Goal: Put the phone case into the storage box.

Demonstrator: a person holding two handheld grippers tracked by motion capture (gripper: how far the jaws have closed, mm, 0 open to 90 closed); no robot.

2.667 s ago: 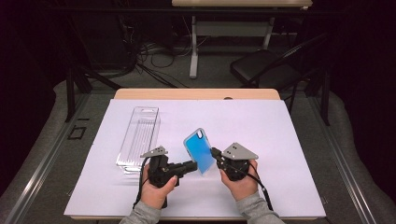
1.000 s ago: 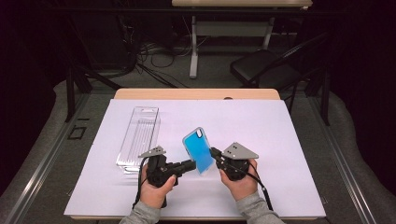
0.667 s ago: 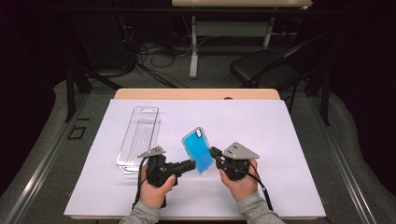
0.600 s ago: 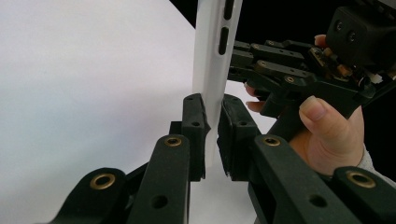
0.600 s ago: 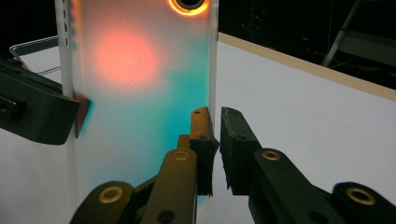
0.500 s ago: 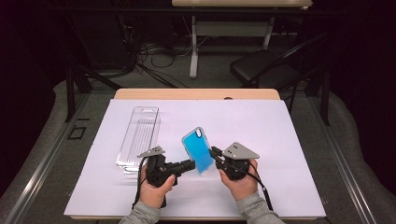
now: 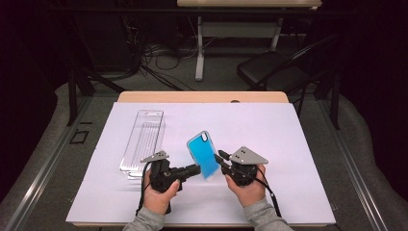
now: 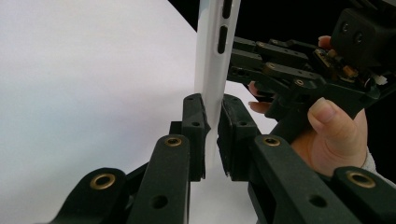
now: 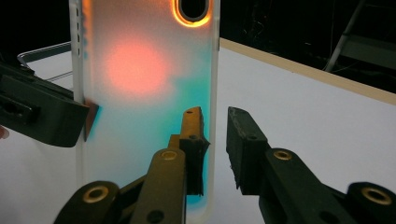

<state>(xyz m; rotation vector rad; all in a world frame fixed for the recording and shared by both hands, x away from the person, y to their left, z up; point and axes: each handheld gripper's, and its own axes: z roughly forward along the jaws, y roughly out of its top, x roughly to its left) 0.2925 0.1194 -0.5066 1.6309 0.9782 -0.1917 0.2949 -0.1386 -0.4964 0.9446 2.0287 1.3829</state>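
A blue phone case with a frosted translucent back is held upright and tilted above the white sheet, between my two grippers. My left gripper is shut on the case's lower left edge. In the left gripper view its pads pinch the white rim. My right gripper reaches the case's right edge. Its jaws have just been opening: in the right gripper view one finger shows through the case and the other finger stands clear of the rim.
A clear plastic box lies on the white sheet to the left of my hands. The wooden table edge runs along the far side, with a dark chair and cables on the floor beyond.
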